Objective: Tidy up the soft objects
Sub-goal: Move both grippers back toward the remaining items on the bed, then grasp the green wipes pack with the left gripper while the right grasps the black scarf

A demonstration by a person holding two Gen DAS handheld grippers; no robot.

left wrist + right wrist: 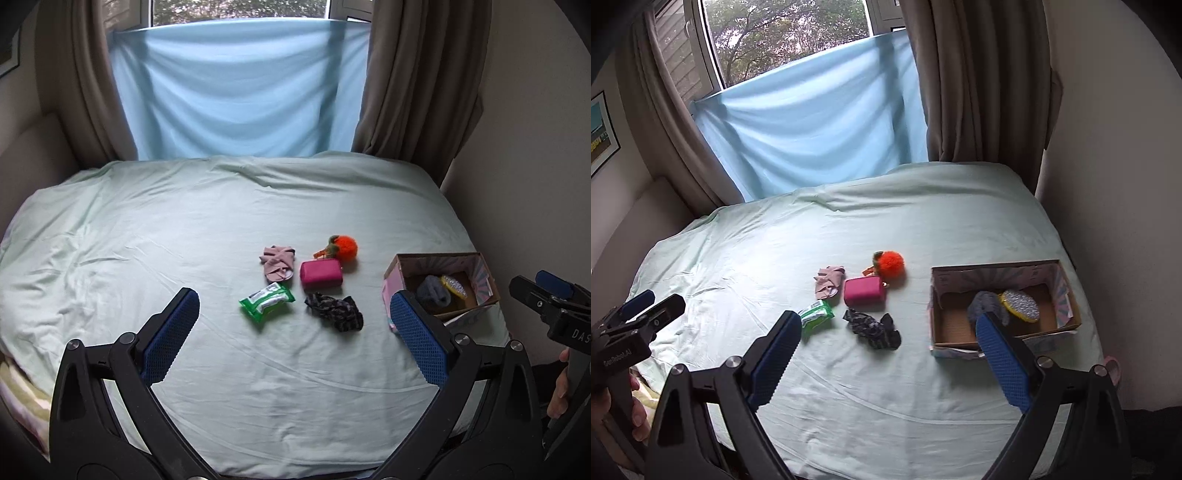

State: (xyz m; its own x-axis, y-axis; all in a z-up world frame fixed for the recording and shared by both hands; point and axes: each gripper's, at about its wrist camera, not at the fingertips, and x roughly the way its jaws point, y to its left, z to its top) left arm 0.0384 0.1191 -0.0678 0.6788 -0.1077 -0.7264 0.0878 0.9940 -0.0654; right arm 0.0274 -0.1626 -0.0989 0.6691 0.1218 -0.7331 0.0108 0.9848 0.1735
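On the pale green bed sheet (147, 240) lie a pink cloth (277, 264), an orange pompom (345, 245), a magenta pouch (320, 273), a green wipes pack (266, 301) and a dark patterned cloth (334, 312). A cardboard box (404, 264) at the right holds a grey fluffy item (434, 291) and a yellow-rimmed glittery item (456, 286). My left gripper (295, 314) hangs open above the near part of the bed, nothing between its fingers. My right gripper (886, 336) is open too and empty, near the box (936, 299). The same items show in the right wrist view: pouch (864, 290), pompom (891, 264), dark cloth (873, 328).
A light blue sheet (236, 92) hangs over the window behind the bed, flanked by brown curtains (417, 74). A wall runs along the bed's right side. The far half of the bed carries only wrinkled sheet. A hand (559, 384) holds the right gripper's handle.
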